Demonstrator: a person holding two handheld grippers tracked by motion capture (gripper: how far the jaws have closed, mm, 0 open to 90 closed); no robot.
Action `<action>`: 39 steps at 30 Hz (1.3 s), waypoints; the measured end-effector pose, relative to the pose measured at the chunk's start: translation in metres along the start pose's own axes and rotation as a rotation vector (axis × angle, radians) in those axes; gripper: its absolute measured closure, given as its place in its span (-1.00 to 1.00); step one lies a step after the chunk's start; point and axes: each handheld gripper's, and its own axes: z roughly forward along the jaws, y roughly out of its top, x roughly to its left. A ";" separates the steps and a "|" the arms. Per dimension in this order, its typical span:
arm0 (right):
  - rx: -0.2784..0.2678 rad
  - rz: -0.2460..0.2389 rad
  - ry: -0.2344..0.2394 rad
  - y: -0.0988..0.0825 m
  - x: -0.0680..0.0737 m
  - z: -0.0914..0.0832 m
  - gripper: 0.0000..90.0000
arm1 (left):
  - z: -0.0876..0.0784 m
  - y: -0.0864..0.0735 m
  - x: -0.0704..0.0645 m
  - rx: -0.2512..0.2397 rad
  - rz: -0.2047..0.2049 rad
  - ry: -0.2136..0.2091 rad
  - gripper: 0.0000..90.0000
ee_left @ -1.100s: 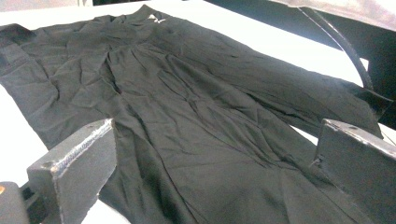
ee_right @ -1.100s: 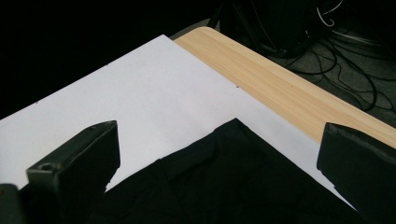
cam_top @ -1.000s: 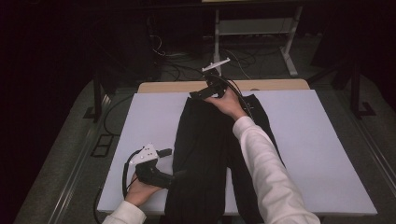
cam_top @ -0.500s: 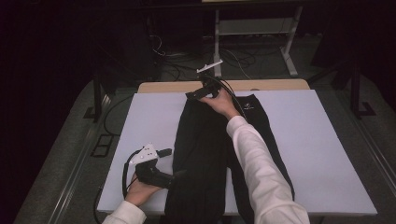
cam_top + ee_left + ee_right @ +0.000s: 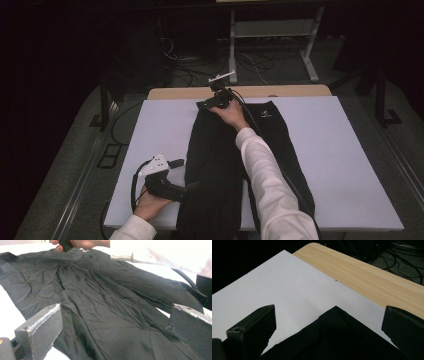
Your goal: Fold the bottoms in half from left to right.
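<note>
At the near edge of the white mat [image 5: 150, 130], the left gripper [image 5: 186, 186] rests in the person's left hand [image 5: 147, 206], its jaws released and wide apart, tips at the left border of the black trousers [image 5: 220, 165] near their lower end. In the left gripper view the creased dark cloth [image 5: 100, 305] spreads between and beyond the two jaws, none of it pinched, with bare mat showing beside the left jaw. A white sleeve [image 5: 265, 175] runs from the near edge up over the garment, which lies lengthwise along the middle of the mat, folded narrow, one leg showing to the right with a small pale logo [image 5: 264, 114] near its top. At the far end the right hand [image 5: 231, 114] holds the right gripper [image 5: 205, 105] over the trousers' far left corner, its grey plate [image 5: 222, 77] raised above it. In the right gripper view that corner [image 5: 335, 312] points up between the open jaws, which stand well apart and grasp nothing; white mat lies ahead of the left jaw, and the wooden tabletop [image 5: 372, 277] crosses beyond the right jaw. Behind the table, cables [image 5: 260, 65] trail across the dark floor beside a pale stand [image 5: 270, 30].
</note>
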 end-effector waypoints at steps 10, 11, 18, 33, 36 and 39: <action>0.049 0.013 0.013 -0.009 0.005 0.016 -0.85 | 0.000 0.000 0.000 0.002 0.001 -0.001 -1.00; 0.053 0.015 0.016 -0.010 0.005 0.017 -0.81 | 0.000 0.000 0.000 0.002 0.002 -0.001 -1.00; 0.082 0.005 0.020 -0.014 0.010 0.024 -0.54 | 0.001 0.000 0.000 0.004 0.002 0.000 -1.00; 0.130 -0.015 -0.057 -0.012 0.018 0.039 0.15 | 0.000 0.000 0.001 -0.003 -0.003 0.007 -1.00; 0.140 -0.020 -0.078 -0.011 0.020 0.041 0.24 | 0.000 0.000 0.001 -0.002 -0.002 0.006 -1.00; 0.139 -0.021 -0.087 -0.011 0.021 0.042 0.38 | 0.000 0.000 0.001 -0.006 -0.005 0.006 -1.00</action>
